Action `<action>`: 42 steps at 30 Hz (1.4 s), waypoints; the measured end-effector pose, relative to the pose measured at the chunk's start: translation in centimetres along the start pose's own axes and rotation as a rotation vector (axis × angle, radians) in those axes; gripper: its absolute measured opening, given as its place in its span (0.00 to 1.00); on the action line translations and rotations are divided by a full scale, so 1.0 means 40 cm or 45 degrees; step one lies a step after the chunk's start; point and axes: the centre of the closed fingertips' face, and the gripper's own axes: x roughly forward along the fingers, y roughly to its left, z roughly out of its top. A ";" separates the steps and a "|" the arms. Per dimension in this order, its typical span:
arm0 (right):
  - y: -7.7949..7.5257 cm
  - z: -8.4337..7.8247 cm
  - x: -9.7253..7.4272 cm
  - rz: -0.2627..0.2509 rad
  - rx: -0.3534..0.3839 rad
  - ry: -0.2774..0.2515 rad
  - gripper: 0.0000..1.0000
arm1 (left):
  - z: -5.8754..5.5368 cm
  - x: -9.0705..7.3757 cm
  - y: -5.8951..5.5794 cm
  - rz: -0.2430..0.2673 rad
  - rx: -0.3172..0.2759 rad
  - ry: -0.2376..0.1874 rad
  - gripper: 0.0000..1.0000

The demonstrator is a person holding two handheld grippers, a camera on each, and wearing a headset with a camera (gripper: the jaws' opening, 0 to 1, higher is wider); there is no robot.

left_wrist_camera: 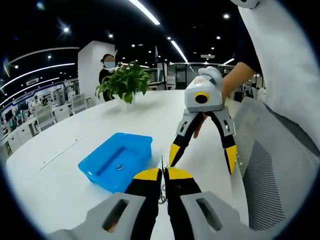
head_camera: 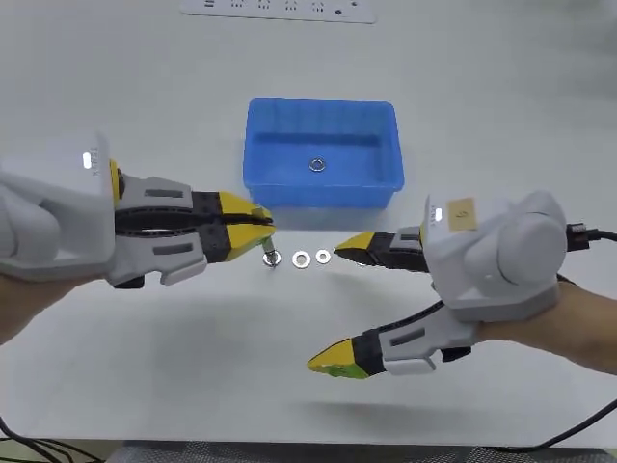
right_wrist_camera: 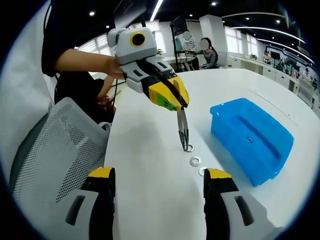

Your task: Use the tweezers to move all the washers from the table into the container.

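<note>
right gripper (head_camera: 335, 304) is nearest, jaws spread wide with nothing between them, at 4 o'clock of the washers (head_camera: 301, 258). Three of them lie in a row on the tabletop (head_camera: 193, 386). A fourth washer (head_camera: 317, 165) lies inside the blue container (head_camera: 323, 193), at 12 o'clock of the row. left gripper (head_camera: 262, 224) at 9 o'clock is clenched on the tweezers (right_wrist_camera: 183, 129), tips down on the end washer (right_wrist_camera: 188, 147) at the row's 9 o'clock end. Can't tell if it's pinched.
</note>
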 end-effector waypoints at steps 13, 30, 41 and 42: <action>-0.021 0.016 0.018 -0.003 -0.010 -0.009 0.68 | -0.009 -0.015 -0.008 -0.031 -0.023 0.102 0.06; -0.096 0.092 0.113 0.032 -0.173 0.004 0.28 | -0.021 -0.008 -0.002 -0.074 0.003 0.171 0.06; -0.080 0.109 0.139 0.099 -0.245 0.017 0.16 | -0.020 0.001 -0.006 -0.101 0.000 0.174 0.06; -0.080 0.106 0.142 0.104 -0.261 0.030 0.15 | -0.020 0.001 -0.008 -0.109 0.010 0.179 0.06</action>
